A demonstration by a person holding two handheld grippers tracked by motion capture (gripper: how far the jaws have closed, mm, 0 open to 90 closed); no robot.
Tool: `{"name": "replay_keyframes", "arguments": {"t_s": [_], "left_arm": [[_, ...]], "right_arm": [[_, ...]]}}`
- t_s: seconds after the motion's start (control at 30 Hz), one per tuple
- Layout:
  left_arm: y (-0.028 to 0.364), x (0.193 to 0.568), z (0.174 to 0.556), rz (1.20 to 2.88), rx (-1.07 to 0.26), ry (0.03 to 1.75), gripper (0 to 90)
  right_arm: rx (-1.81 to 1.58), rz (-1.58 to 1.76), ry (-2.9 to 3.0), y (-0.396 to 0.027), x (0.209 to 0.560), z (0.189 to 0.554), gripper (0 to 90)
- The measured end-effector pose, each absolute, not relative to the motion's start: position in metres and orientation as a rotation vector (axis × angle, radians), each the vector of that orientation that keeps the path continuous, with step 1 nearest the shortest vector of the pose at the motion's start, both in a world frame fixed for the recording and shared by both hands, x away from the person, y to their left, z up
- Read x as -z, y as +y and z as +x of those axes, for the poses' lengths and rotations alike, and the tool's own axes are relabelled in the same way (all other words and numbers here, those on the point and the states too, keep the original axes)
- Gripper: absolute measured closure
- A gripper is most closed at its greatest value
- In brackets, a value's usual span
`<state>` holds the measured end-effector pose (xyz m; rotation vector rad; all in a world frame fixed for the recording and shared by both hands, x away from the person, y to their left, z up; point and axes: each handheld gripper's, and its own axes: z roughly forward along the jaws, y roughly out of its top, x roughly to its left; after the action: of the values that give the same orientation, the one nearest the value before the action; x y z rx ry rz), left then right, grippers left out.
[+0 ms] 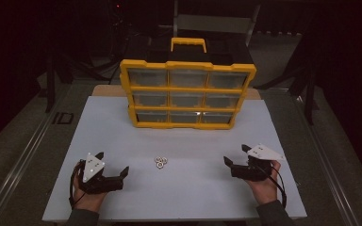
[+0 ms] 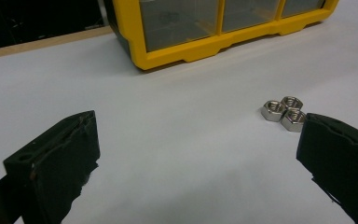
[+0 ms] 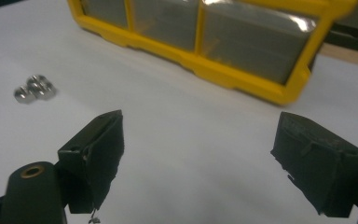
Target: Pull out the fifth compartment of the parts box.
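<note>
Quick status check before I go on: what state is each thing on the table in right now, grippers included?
Left gripper: open, holding nothing, resting low at the near left of the table.
Right gripper: open, holding nothing, near right.
Organizer case: standing upright on its edge, handle up, all nine clear drawers shut.
Three hex nuts: lying flat, bunched together and touching, loose on the white board between the grippers.
</note>
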<state>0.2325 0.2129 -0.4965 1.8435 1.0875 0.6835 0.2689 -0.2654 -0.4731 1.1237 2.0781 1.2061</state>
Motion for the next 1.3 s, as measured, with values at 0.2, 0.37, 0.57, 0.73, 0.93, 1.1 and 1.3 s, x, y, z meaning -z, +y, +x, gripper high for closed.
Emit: {"name": "replay_keyframes", "arguments": {"t_s": [0.2, 0.37, 0.57, 0.73, 0.93, 1.1, 1.3], "left_arm": [[0.212, 0.497, 0.233, 1.842, -0.683, 1.091, 0.0], [0.212, 0.497, 0.233, 1.843, -0.681, 1.090, 0.0], [0.211, 0.498, 0.233, 1.851, -0.677, 1.083, 0.0], [0.211, 0.497, 0.233, 1.853, -0.676, 1.080, 0.0], [0.210, 0.498, 0.233, 1.857, -0.671, 1.078, 0.0], [0.211, 0.498, 0.234, 1.863, -0.669, 1.077, 0.0], [0.210, 0.498, 0.234, 1.861, -0.666, 1.075, 0.0]], "right_arm": [[-1.243, 1.063, 2.073, -0.253, 0.452, 0.279, 16.3], [-1.246, 1.026, 2.071, -0.244, 0.439, 0.288, 16.4], [-1.213, 1.019, 2.070, -0.232, 0.429, 0.303, 16.8], [-1.217, 1.006, 2.071, -0.225, 0.426, 0.311, 16.8], [-1.218, 0.971, 2.061, -0.216, 0.418, 0.320, 17.1], [-1.195, 0.967, 2.071, -0.208, 0.414, 0.327, 18.2], [-1.198, 0.942, 2.067, -0.198, 0.406, 0.335, 19.5]]}}
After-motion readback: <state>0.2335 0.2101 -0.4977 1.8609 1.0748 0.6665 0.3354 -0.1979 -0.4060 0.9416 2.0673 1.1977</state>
